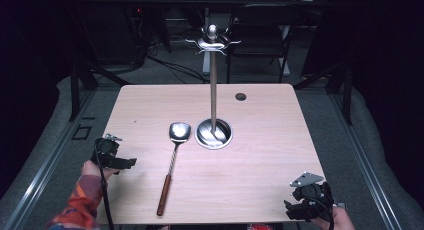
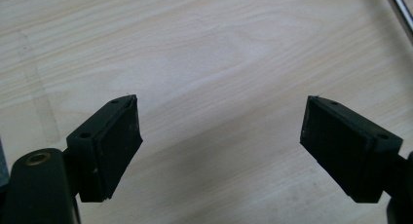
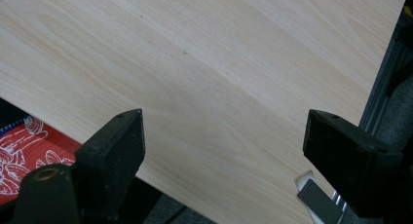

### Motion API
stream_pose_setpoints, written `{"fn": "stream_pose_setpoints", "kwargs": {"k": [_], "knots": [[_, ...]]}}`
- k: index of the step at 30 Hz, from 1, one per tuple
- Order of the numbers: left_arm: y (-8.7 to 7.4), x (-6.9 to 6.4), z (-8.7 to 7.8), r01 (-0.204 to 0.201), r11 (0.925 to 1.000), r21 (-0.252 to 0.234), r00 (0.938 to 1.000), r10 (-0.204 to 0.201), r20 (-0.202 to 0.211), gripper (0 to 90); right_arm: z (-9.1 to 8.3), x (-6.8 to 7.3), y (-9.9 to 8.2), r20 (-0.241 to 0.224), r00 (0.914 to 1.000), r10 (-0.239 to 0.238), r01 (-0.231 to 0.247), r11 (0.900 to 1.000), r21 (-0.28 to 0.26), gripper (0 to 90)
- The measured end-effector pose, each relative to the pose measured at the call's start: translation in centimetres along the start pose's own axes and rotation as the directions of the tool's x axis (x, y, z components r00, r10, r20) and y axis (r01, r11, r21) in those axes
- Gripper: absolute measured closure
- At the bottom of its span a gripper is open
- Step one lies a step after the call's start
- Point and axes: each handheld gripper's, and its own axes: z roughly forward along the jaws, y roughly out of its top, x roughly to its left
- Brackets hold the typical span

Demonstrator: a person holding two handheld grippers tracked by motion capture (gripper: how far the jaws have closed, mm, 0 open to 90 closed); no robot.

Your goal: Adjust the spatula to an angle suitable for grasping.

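A: High view is showing the spatula [image 1: 172, 157] lying flat mid-surface [image 1: 260, 140], bowl end twd the rack base [image 1: 213, 134], wooden grip twd the person.

B: Left tool [image 2: 221, 136]?

A: Its view is giving bare wood btwn 2 jaws standing wide apart, a metal rod [image 2: 402, 12] crossing the top corner.

B: Right tool [image 3: 224, 151]?

A: Jaws also gaping, nothing held, hovering over the surface's near edge w/ red cloth [image 3: 24, 151] below.

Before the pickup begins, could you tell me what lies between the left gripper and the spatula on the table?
Nothing: in the high view, only bare wooden table separates the left gripper from the spatula; the left gripper view shows bare wood between its open jaws.
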Motion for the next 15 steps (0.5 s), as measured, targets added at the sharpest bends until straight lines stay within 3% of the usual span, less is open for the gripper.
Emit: {"fn": "stream_pose_setpoints", "kwargs": {"k": [5,7,9,10,11,14,15], "knots": [[-0.4,-0.6,0.0,-0.039,0.9989,0.025,0.9982,0.038,0.045,24.1,0.0,0.1,0.0,-0.005,1.0000,-0.003,0.003,1.0000,-0.001,15.0],[-0.8,-0.9,0.0,-0.075,0.9961,0.047,0.9937,0.071,0.087,33.7,-0.1,0.1,0.0,-0.003,1.0000,-0.001,0.001,1.0000,-0.003,15.0],[-0.9,-1.1,-0.1,-0.087,0.9948,0.053,0.9921,0.082,0.095,44.9,-0.1,0.1,0.0,-0.003,1.0000,0.000,0.000,1.0000,-0.004,15.0],[-1.1,-1.4,-0.1,-0.112,0.9920,0.058,0.9870,0.105,0.122,51.0,0.0,0.2,0.0,-0.007,1.0000,-0.002,0.002,1.0000,0.000,15.0],[-1.1,-1.4,-0.1,-0.112,0.9920,0.058,0.9870,0.105,0.122,58.9,0.0,0.2,0.0,-0.007,1.0000,-0.002,0.002,1.0000,0.000,15.0],[-1.3,-2.3,0.0,-0.192,0.9772,0.092,0.9682,0.173,0.181,73.8,0.0,0.2,0.0,-0.009,1.0000,-0.002,0.002,1.0000,0.001,15.0],[-1.3,-2.3,0.0,-0.192,0.9772,0.092,0.9682,0.173,0.181,77.4,0.0,0.2,0.0,-0.009,1.0000,-0.002,0.002,1.0000,0.000,15.0]]}}
